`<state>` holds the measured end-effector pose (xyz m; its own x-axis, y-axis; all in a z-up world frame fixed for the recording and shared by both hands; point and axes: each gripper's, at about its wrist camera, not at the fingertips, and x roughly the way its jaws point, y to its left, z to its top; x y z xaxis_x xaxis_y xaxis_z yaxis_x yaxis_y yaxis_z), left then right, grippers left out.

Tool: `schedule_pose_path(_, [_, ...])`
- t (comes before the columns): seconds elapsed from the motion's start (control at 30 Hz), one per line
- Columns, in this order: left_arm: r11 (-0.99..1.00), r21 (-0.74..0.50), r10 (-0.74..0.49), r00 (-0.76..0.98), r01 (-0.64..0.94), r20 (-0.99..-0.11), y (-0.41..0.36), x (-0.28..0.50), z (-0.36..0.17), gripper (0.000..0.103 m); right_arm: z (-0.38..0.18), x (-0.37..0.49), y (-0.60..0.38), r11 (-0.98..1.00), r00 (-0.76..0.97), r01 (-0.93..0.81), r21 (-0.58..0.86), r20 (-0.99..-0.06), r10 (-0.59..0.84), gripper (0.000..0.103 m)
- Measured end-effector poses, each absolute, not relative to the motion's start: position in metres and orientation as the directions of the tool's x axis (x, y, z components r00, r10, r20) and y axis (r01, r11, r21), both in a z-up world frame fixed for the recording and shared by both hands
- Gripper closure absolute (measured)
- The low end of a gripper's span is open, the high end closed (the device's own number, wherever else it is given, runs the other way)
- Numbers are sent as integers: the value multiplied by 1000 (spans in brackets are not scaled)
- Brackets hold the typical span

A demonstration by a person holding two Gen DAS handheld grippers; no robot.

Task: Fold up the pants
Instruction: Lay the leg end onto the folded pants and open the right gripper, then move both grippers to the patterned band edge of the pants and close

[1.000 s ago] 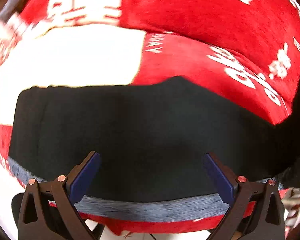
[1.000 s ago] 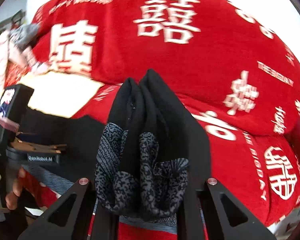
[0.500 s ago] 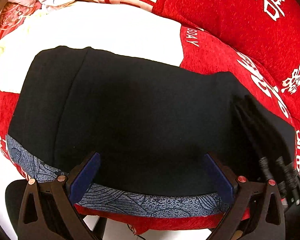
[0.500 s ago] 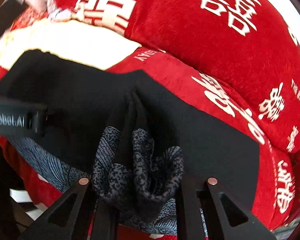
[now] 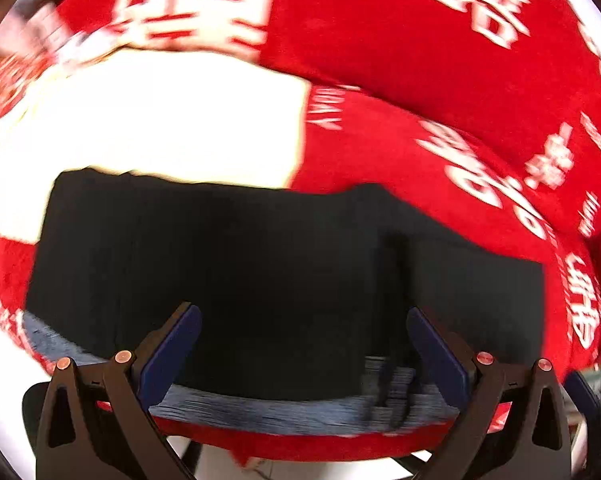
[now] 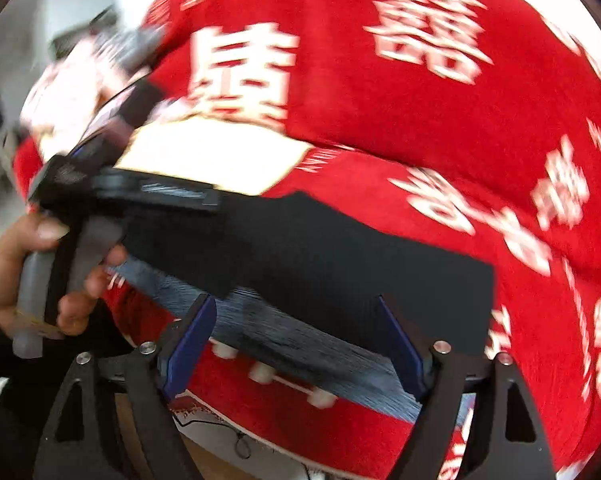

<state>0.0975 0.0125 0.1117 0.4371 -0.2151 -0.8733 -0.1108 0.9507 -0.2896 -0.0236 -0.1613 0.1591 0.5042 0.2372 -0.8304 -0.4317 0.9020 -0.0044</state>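
- The black pants [image 5: 260,272] lie folded into a flat rectangle on a red blanket [image 5: 440,80] with white characters; a grey patterned band [image 6: 300,336] runs along the near edge.
- The cloth looks soft, light and limp — it should sag and slip out of shape if lifted by a single layer, so a pinch through all layers at the thicker band edge or at a corner seems the safest hold.
- The right hand-held gripper [image 6: 296,344] has just been opening; its blue pads stand wide apart, with the band edge between them but not pressed.
- The left hand-held gripper [image 5: 304,344] is also spread wide, holding nothing, poised over the near edge of the pants.
- A person's hand [image 6: 28,276] grips the left tool's handle, at the pants' left end in the right wrist view — both views are blurred.
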Motion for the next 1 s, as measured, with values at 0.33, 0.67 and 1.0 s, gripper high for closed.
schedule_pose_path(0.33, [947,-287,-319,315,145,-894,-98,105,93,0,73,-4,-273,952,296,-198,234,-912,285,19])
schedule_pose_path(0.67, [971,-223,-240,298,92,-924,-85,106,63,0,122,28,-294,931,399,-276,238,-854,336,19])
schedule_pose_path(1.0, [977,-196,-212,310,82,-927,-95,98,62,0,68,133,-273,928,273,-299,223,-912,307,17])
